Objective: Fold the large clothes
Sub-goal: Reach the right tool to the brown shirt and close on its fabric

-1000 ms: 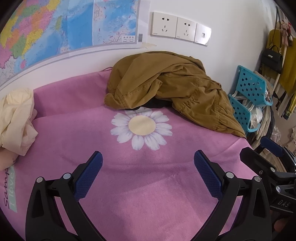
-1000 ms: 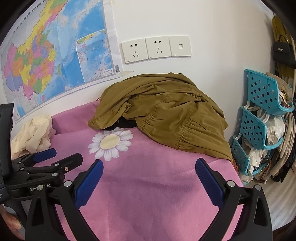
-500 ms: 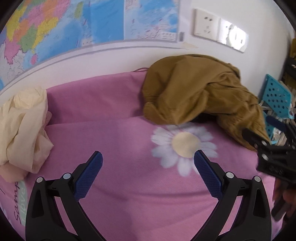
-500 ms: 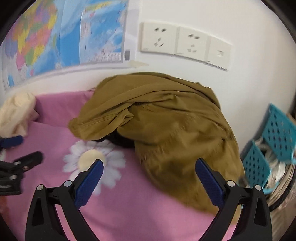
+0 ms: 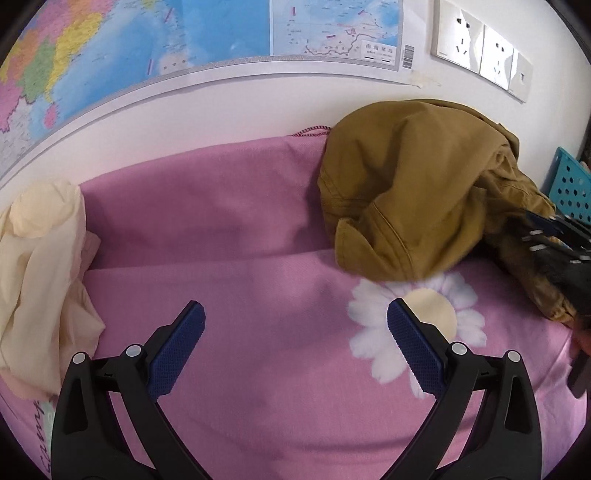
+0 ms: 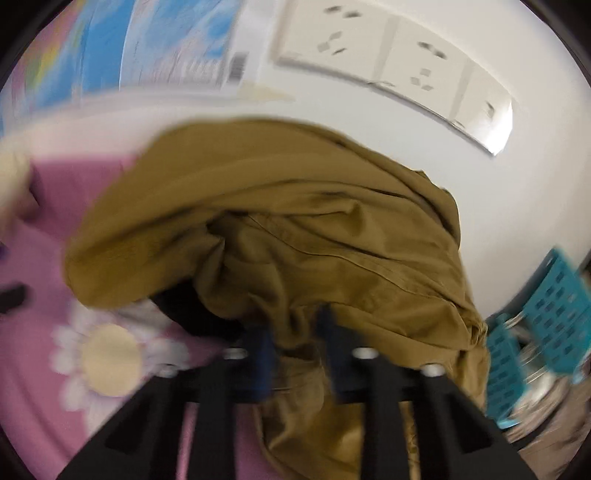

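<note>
The right gripper (image 6: 295, 354) was wide open a moment ago; now its jaws are closing on the brown jacket (image 6: 295, 229), heaped in the middle of the frame. The left gripper (image 5: 295, 343) stays spread over the pink blanket (image 5: 229, 229). Pulling it flat can start.

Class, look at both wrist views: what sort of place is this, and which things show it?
Probably a room in a home. A pink daisy-print blanket covers the surface, a wall map and wall sockets are behind it, and a brown jacket and cream garment lie on it.
</note>
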`<state>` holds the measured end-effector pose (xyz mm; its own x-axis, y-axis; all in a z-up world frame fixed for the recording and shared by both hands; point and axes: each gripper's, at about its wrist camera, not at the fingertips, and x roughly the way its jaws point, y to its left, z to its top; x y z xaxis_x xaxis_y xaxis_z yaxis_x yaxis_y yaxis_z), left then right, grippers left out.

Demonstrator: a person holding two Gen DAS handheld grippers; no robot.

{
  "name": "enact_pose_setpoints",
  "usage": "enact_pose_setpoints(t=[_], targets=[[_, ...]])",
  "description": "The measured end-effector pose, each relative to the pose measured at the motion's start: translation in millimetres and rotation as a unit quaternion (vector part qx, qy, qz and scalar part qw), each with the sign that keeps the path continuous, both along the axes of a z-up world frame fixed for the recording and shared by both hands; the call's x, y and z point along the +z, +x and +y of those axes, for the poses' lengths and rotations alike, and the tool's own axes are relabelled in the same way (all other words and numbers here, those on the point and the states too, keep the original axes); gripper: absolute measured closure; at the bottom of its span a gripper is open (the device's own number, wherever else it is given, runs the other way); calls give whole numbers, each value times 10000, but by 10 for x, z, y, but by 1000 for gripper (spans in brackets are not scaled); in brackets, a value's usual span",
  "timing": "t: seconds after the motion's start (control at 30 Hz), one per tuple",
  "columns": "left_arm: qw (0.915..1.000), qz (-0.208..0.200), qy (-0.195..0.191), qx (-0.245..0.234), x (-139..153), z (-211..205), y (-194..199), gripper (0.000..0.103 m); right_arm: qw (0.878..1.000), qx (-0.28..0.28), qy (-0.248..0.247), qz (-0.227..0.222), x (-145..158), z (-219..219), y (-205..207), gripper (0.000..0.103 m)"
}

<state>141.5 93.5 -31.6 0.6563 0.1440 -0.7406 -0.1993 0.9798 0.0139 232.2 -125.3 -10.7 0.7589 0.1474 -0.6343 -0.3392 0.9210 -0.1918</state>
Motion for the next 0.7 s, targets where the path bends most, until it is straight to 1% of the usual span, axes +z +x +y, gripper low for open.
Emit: enact_pose_setpoints(t=[0.1,0.2,0.23,0.27,0.3,0.37,0.4,0.43,0.47,0.5,0.53,0.6,0.67,0.7], targets=[[10000,-25,4,-12,1,-1,76,5,9981,76,541,-271,329,-245,-190,89],[9996,-134,-110,-217,11,-31,119,5,9909,82,1270,-434,620,-564,-363,90],[9995,-148,-121,-262,7,-52,123,5,9874,102,1533,-386,674,-682,-398,90],[9991,-149,-156,-368,-6,-84,136,5,9864,154,1605,-314,691,-730,-392,90],[9988,-139,-172,-442,-23,-113,147,5,9875,238,1547,-191,659,-763,-412,90],[9980,-105,-148,-610,-73,-184,174,5,9943,236,1035,-116,531,-739,-425,84],[9977,-95,-121,-658,-95,-212,189,5,9964,240,812,-71,462,-687,-441,70],[9977,-59,-94,-670,-125,-240,218,6,9986,258,461,-29,373,-596,-466,53],[9973,-1,-97,-726,-161,-267,264,10,9993,277,242,-101,319,-527,-511,48],[9968,53,-117,-783,-190,-290,306,14,9989,360,-60,-305,261,-407,-591,33],[9966,95,-127,-811,-207,-311,335,21,9972,471,-295,-494,211,-300,-654,18],[9960,120,-124,-878,-217,-344,372,22,9916,575,-800,-836,89,-110,-737,12],[9959,90,-75,-898,-209,-365,381,22,9835,555,-1379,-1031,-90,91,-711,11],[9958,75,-81,-905,-203,-364,380,22,9807,582,-1535,-1061,-159,158,-676,11]])
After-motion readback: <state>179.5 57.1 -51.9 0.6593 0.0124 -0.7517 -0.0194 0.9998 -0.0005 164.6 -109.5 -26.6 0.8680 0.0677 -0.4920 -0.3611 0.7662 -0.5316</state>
